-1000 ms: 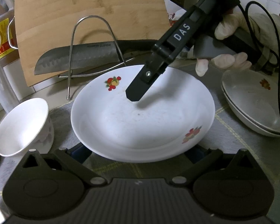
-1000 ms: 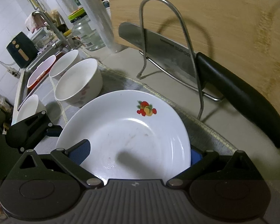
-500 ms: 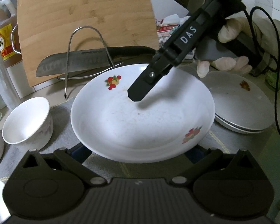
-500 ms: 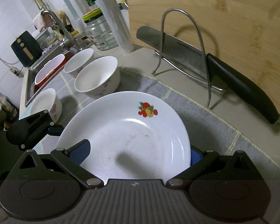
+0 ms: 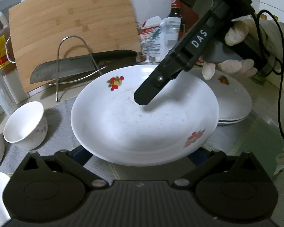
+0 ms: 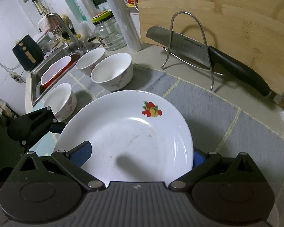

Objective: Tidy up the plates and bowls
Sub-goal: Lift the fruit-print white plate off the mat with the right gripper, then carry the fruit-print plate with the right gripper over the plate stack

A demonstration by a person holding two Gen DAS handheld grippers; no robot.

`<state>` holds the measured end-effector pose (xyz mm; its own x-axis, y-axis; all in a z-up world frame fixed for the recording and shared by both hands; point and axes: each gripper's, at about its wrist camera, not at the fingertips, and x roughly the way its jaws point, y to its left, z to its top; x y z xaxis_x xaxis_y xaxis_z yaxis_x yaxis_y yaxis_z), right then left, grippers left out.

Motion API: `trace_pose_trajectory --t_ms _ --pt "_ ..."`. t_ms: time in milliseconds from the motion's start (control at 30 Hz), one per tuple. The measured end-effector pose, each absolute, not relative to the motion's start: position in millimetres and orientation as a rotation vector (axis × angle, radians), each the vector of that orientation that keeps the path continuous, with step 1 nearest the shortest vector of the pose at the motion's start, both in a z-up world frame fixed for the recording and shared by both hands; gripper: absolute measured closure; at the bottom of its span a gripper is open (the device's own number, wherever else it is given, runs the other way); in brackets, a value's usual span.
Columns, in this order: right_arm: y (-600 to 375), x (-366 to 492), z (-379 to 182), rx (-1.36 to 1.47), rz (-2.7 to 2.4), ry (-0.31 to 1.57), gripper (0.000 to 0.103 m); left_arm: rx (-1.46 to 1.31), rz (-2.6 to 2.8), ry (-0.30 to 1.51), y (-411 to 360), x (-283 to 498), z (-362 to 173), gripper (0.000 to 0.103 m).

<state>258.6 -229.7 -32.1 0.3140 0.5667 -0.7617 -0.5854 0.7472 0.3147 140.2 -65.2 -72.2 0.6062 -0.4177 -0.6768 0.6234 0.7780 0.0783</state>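
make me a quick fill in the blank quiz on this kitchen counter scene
The large plate carries a ___ print near its rim.
In the right wrist view, ___ white bowls stand beyond it.
The knife has a ___ handle.
Missing words: fruit; three; black

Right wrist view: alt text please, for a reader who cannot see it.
A white fruit-print plate fills the foreground, gripped at its rim by the right gripper. The left gripper reaches its far-left edge. Three white bowls sit behind on a grey mat, a knife beyond.
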Motion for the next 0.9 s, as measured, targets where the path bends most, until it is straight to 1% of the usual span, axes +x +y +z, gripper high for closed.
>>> trace_pose_trajectory --t_ms 433,900 --pt "-257 216 -29 0.042 0.666 0.984 0.0 0.367 -0.723 0.7 -80 128 -65 0.0" --pt "-312 179 -26 0.116 0.478 0.964 0.0 0.437 -0.918 0.664 -124 139 -66 0.0"
